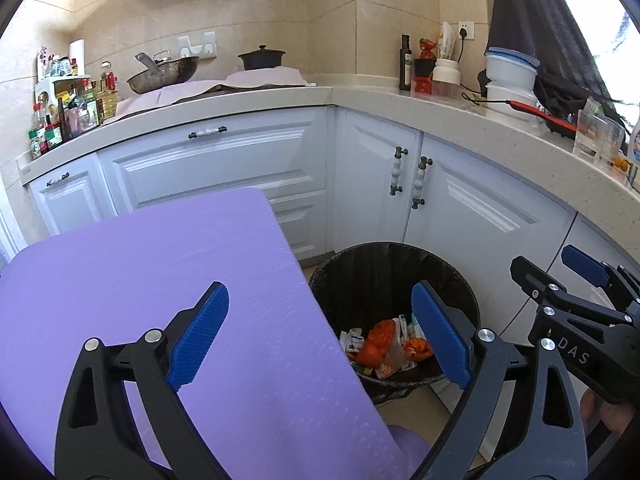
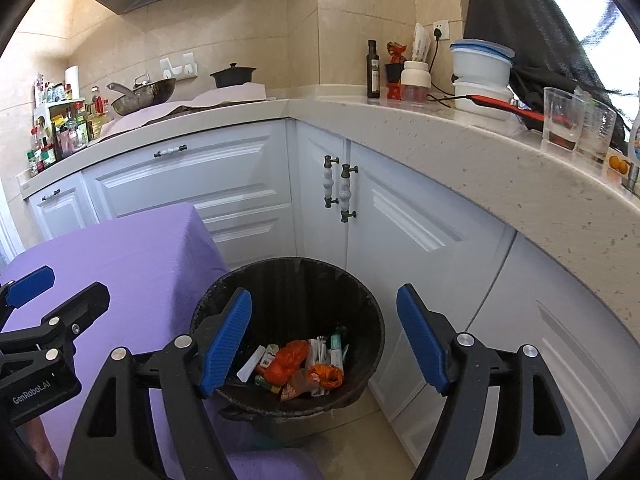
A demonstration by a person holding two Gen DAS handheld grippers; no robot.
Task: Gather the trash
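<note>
Two grippers hung above a black-lined trash bin that stood on the floor in the corner of white kitchen cabinets, just beside a purple-covered surface. The left gripper had its blue pads spread wide with nothing between them; it straddled the purple edge and the bin's rim. The right gripper was likewise released and empty, framing the bin's mouth, a pose that suited a drop into the bin. The trash, orange plastic bags, small cartons and wrappers, lay at the bottom of the bin, so this load was judged delivered. Legible writing was limited to "GenRobot.AI" on the left tool's body, seen from the right wrist, and "DAS" on the right tool's body, seen from the left wrist. Print on the cartons was too small to read.
</note>
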